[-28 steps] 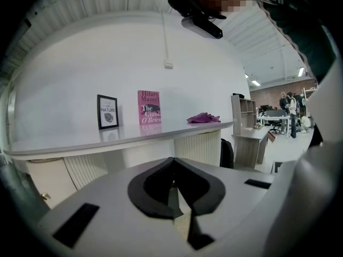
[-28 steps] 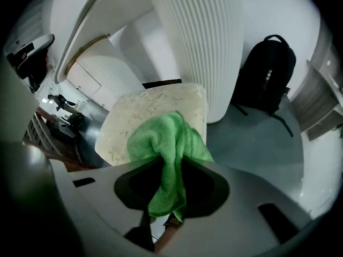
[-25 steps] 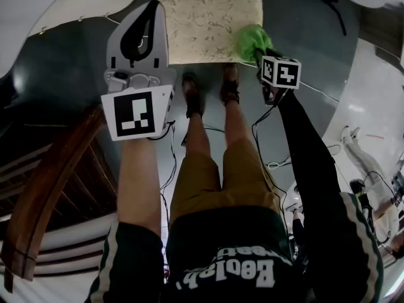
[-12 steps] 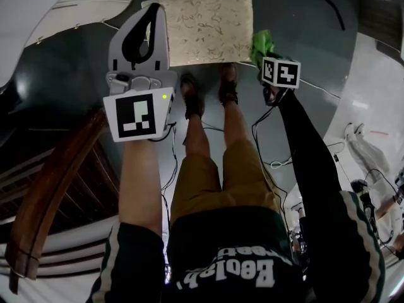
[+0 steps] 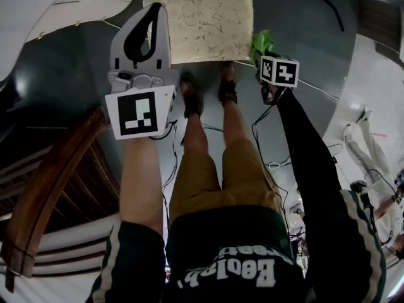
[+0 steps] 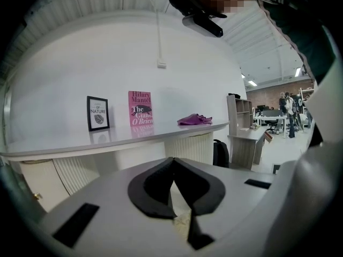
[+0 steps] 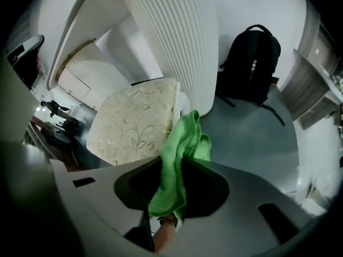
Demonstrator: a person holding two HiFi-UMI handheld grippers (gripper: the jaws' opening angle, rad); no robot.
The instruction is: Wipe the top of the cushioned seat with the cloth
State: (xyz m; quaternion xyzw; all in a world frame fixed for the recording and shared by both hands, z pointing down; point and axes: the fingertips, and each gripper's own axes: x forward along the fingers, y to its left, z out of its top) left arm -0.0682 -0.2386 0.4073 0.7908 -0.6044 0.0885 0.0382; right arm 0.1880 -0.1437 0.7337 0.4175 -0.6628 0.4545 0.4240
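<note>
In the head view, the cushioned seat (image 5: 202, 24) sits at top centre. The left gripper (image 5: 151, 14) hangs over the seat's left edge, and the right gripper (image 5: 270, 59) holds the green cloth (image 5: 262, 43) just off its right edge.

In the left gripper view, the left gripper's (image 6: 173, 167) jaws are pressed together with nothing between them, facing a white shelf (image 6: 123, 138).

In the right gripper view, the right gripper (image 7: 174, 191) is clamped on the cloth (image 7: 179, 159). The seat (image 7: 134, 122) lies left of centre and a black backpack (image 7: 252, 63) is at upper right.

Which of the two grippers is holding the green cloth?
The right gripper: its jaws are shut on the green cloth, which sticks out past them. The left gripper is shut too, with nothing between its jaws.
</note>
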